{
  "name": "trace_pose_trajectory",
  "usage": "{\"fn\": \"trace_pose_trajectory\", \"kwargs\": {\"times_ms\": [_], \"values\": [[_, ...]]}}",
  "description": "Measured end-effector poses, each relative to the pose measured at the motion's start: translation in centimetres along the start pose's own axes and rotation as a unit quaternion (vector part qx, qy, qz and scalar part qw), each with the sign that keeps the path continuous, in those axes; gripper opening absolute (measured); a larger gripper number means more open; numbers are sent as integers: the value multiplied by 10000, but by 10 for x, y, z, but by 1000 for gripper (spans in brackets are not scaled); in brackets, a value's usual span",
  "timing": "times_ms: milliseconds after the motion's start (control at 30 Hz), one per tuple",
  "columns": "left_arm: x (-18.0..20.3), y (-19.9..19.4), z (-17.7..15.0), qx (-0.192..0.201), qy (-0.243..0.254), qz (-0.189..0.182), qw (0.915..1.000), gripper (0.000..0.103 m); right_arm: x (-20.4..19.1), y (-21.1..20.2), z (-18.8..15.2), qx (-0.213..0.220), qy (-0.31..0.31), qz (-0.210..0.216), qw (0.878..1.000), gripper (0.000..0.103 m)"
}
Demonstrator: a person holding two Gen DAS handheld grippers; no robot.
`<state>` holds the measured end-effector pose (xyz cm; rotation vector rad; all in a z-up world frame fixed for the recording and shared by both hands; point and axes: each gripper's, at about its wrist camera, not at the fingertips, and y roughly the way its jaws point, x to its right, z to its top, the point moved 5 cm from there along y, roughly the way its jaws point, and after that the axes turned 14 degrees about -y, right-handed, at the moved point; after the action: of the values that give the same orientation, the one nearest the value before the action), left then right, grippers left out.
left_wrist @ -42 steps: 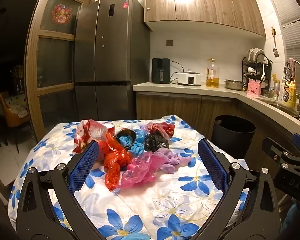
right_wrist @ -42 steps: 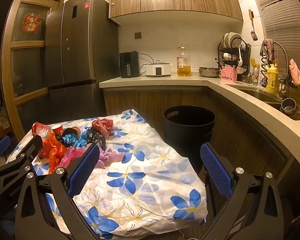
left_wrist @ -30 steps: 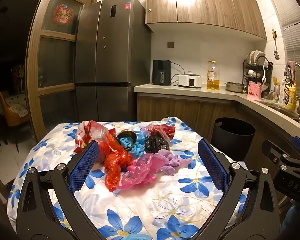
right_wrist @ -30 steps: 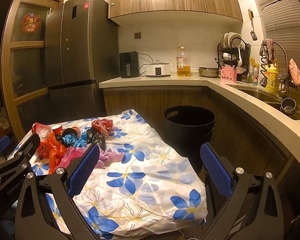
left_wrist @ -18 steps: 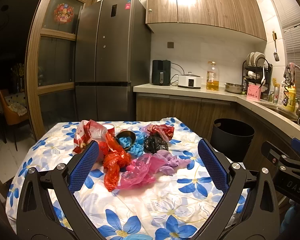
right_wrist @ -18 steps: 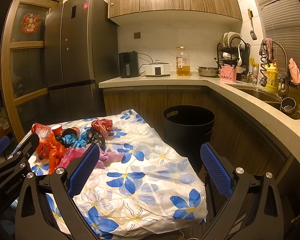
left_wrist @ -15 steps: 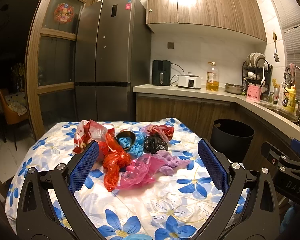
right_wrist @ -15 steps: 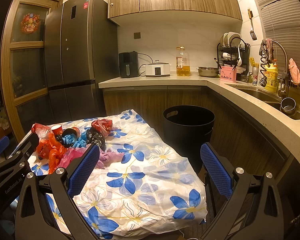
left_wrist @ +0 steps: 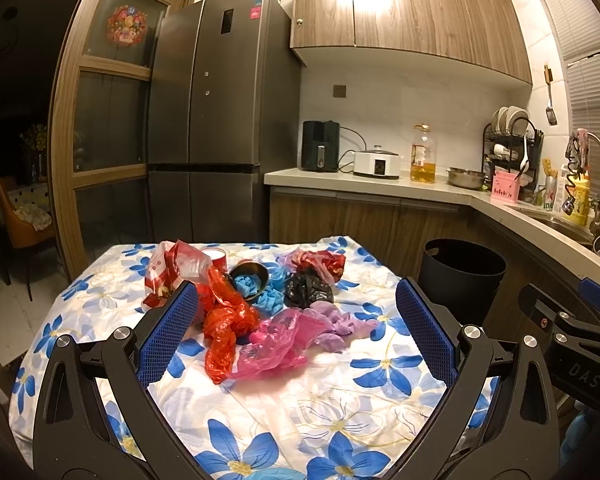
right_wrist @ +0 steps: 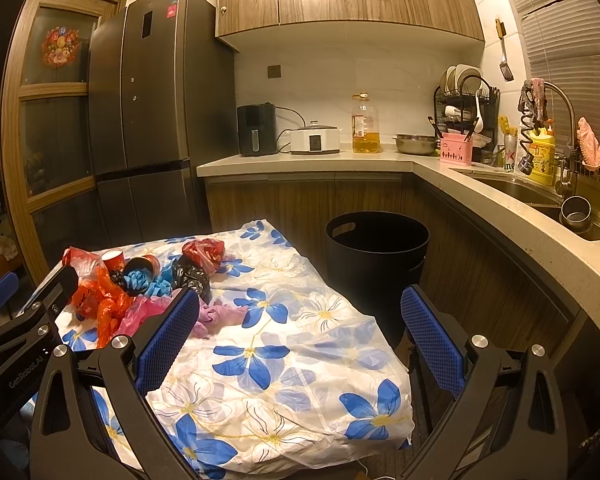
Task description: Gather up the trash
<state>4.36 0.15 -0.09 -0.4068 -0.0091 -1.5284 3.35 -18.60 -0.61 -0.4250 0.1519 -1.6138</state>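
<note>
- Right now you hold the left gripper (left_wrist: 296, 334) and right gripper (right_wrist: 298, 330) spread wide and empty, short of the heap.
- Crumpled coloured plastic bags (left_wrist: 256, 312) sit mid-table on the blue-flowered white tablecloth (left_wrist: 340, 412), so approach them first.
- Round black plastic bin (right_wrist: 376, 244) stands open beside the table for an easy drop.

My left claw (left_wrist: 296, 334) and right claw (right_wrist: 298, 334) are black with blue dotted pads. The cloth (left_wrist: 340, 412) on the desk is white with blue flowers. On it lie an orange-red bag (left_wrist: 224, 320), a pink bag (left_wrist: 276, 340), a lilac bag (left_wrist: 332, 326), a black bag (left_wrist: 308, 288) and blue crumpled scraps (left_wrist: 246, 282). The bin (right_wrist: 376, 248) is black.
</note>
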Motion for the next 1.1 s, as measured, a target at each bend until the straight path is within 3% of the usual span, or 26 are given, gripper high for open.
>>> {"fn": "trace_pose_trajectory", "kwargs": {"times_ms": [1100], "values": [[3,2,0,-18,-46,-34,10000,97,1,2,0,6,-1,-13,10000,98]]}}
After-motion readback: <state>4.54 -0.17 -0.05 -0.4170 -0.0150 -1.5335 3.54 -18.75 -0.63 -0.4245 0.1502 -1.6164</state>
